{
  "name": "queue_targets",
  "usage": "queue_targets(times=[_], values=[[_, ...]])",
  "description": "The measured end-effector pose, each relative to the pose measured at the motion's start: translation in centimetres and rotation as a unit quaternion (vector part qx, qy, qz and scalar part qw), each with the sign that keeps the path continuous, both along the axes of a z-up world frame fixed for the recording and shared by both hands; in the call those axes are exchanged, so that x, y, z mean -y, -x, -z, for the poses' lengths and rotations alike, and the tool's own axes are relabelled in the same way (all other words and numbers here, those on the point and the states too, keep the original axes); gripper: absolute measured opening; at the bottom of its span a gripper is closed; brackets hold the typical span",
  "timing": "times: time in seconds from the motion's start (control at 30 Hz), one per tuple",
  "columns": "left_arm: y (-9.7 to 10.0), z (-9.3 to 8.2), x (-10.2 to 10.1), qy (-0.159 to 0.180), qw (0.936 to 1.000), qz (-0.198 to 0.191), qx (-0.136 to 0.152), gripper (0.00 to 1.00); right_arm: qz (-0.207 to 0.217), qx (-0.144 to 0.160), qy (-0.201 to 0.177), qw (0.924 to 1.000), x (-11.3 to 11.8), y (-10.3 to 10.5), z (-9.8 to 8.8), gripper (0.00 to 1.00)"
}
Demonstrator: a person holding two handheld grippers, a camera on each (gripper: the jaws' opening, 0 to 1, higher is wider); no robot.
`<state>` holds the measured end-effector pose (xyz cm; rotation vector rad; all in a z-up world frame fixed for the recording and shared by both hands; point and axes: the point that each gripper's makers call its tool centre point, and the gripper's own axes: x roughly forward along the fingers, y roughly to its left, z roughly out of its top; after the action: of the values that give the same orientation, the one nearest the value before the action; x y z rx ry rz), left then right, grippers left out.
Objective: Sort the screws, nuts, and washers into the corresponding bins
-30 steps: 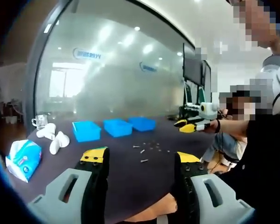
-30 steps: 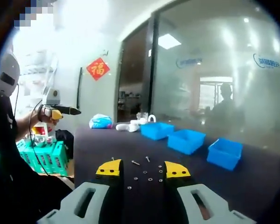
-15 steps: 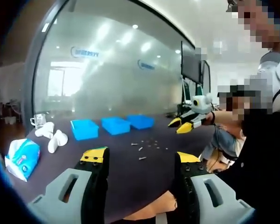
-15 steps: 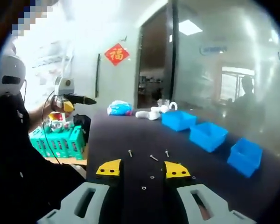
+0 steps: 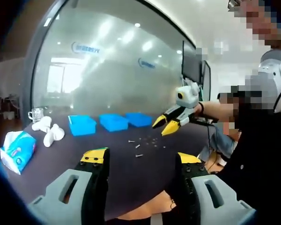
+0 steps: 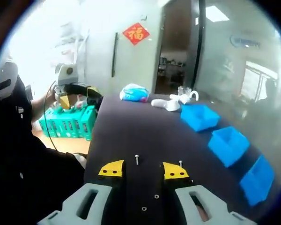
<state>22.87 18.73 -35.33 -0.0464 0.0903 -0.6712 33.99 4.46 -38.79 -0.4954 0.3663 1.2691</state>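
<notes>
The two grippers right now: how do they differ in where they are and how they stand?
The right gripper hangs over the dark table, tips angled down toward the scattered hardware; the left gripper is held back off the table's near end, lying roughly level. The right gripper has small parts between its jaws' lines in the right gripper view; the left gripper has none near it. Both are open, empty, yellow-tipped.

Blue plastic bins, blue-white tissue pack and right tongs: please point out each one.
Blue plastic bins (image 5: pixel 114 122), left gripper view: front wall of the middle bin.
Blue-white tissue pack (image 5: pixel 17 151), left gripper view: its front face.
Right tongs (image 5: pixel 164 127), left gripper view: between the yellow tips.
</notes>
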Motion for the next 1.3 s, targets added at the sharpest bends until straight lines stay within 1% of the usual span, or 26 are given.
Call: queue_targets(times=[0.07,0.1,0.13,0.23,0.27,0.3,0.33,0.43,0.5,0.7,0.77,0.83,1.1,1.3], values=[[0.1,0.0,-0.1,0.000,1.0000,-0.002,0.000,0.54,-0.014,-0.002,0.020,0.9997,-0.6,0.0,0.5,0.25],[0.1,0.0,-0.2,0.001,1.0000,-0.003,0.000,0.54,-0.023,-0.008,0.026,0.9994,-1.2,0.1,0.7,0.24],[0.2,0.0,-0.3,0.001,1.0000,-0.005,0.000,0.54,-0.028,-0.020,0.033,0.9989,-1.5,0.2,1.0,0.23],[0.4,0.1,-0.6,0.003,1.0000,-0.009,0.000,0.54,-0.038,-0.023,0.052,0.9977,-2.3,-0.3,1.6,0.22],[0.5,0.1,-0.7,0.005,0.9999,-0.011,0.000,0.54,-0.042,-0.027,0.058,0.9971,-2.6,-0.3,1.8,0.22],[0.6,0.2,-0.7,0.006,0.9999,-0.012,0.000,0.54,-0.047,-0.037,0.068,0.9959,-2.8,-0.3,2.2,0.22],[0.6,0.3,-0.8,0.006,0.9999,-0.014,-0.001,0.54,-0.051,-0.040,0.076,0.9950,-3.1,-0.3,2.4,0.22],[0.7,0.4,-1.1,0.006,0.9998,-0.019,-0.002,0.54,-0.068,-0.042,0.114,0.9903,-3.6,-0.2,3.4,0.20],[0.8,0.5,-1.3,0.007,0.9997,-0.022,-0.002,0.54,-0.071,-0.053,0.125,0.9881,-4.0,-0.1,3.8,0.18],[0.8,0.5,-1.5,0.007,0.9997,-0.025,-0.003,0.54,-0.098,-0.054,0.174,0.9783,-4.7,0.3,5.2,0.17],[0.8,0.7,-1.4,0.001,0.9997,-0.023,-0.004,0.54,-0.104,-0.057,0.195,0.9735,-4.7,0.4,5.9,0.14],[0.8,0.9,-1.3,-0.003,0.9997,-0.022,-0.006,0.55,-0.117,-0.055,0.217,0.9677,-4.7,0.6,6.6,0.13],[1.0,1.3,-0.3,-0.009,0.9998,-0.010,-0.013,0.55,-0.127,-0.063,0.241,0.9602,-5.5,0.3,7.2,0.10],[1.1,1.3,-0.4,-0.009,0.9998,-0.013,-0.014,0.55,-0.132,-0.075,0.257,0.9546,-5.5,0.2,7.8,0.08]])
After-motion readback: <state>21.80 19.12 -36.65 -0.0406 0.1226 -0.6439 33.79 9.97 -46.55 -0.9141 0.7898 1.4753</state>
